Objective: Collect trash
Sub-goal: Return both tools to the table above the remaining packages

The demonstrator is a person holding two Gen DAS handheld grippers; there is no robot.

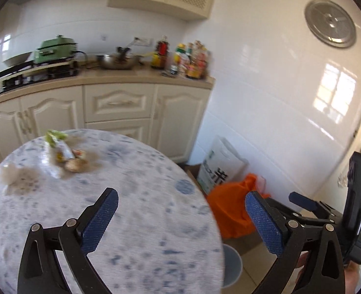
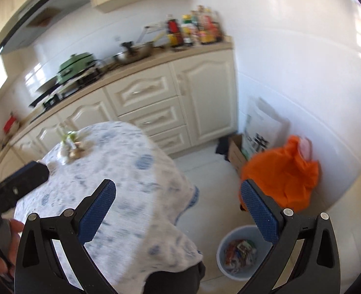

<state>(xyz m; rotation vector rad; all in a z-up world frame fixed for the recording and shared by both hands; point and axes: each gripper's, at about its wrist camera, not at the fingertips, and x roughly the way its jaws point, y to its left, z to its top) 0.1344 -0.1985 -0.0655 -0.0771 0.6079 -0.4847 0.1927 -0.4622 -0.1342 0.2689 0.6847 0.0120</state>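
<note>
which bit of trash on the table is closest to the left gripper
The crumpled tissue at the table's left edge lies nearest the open left gripper. The wrapper pile, with its green scrap and brown lump, sits farther back.

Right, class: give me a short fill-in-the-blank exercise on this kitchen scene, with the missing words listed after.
1. The trash pile lies on the ____ table.
2. The bulging bag on the floor by the wall is ____.
3. The bin on the floor already holds ____.
4. Both the left gripper and the right gripper have their jaws ____.

Missing words: round; orange; trash; open
</note>
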